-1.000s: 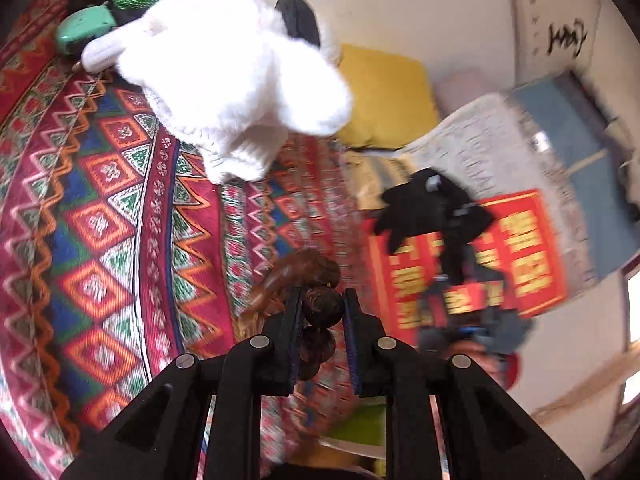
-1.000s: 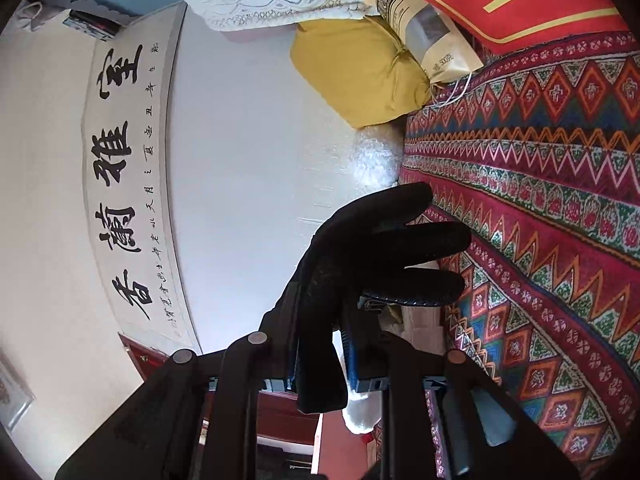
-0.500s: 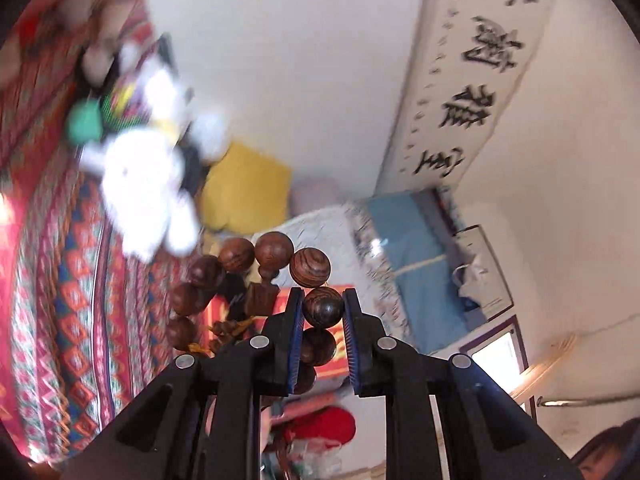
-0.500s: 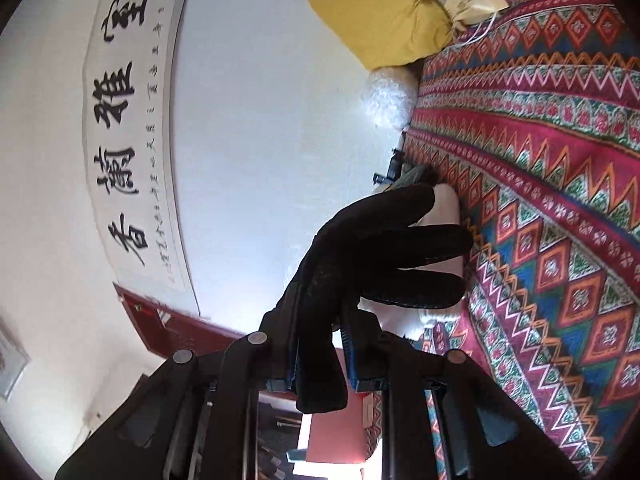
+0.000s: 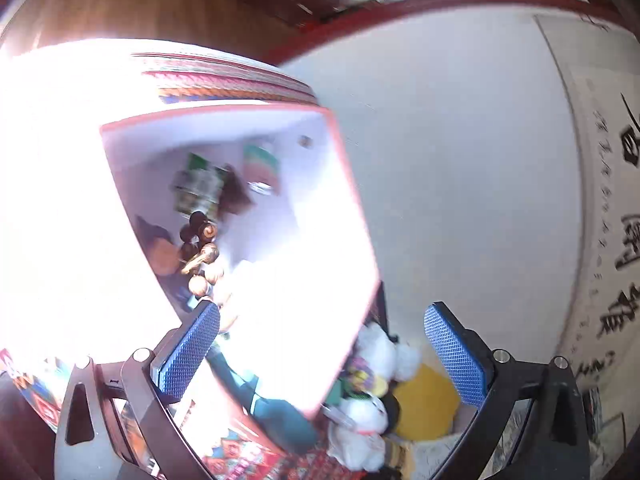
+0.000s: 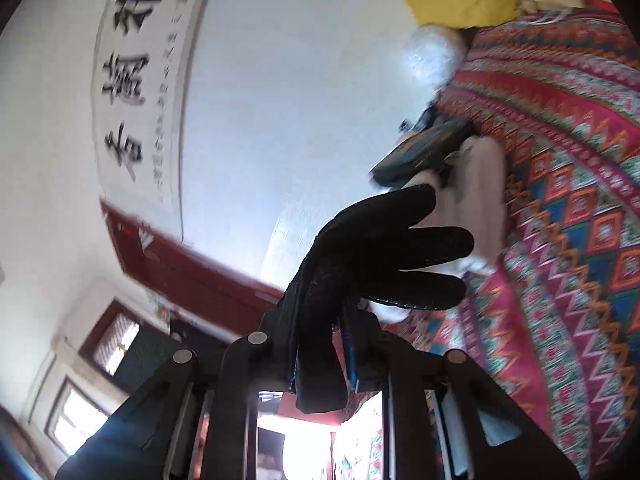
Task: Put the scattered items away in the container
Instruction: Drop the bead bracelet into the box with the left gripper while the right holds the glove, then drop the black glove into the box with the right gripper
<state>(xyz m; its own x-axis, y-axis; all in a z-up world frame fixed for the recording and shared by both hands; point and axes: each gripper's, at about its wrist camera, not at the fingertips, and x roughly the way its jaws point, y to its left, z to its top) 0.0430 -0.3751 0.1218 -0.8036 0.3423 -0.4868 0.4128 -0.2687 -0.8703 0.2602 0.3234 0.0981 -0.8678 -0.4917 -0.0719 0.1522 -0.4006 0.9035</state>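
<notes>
My left gripper is hovering over the white, red-rimmed container, and its jaws are spreading wide with nothing between the blue pads. The string of wooden beads is lying free inside the container, beyond my left pad and touching neither pad. Glare is washing out much of the container, so the other things lying in it are hard to make out; one looks like a green printed packet. My right gripper is clenching a black glove, whose fingers are fanning out beyond my tips above the patterned rug.
</notes>
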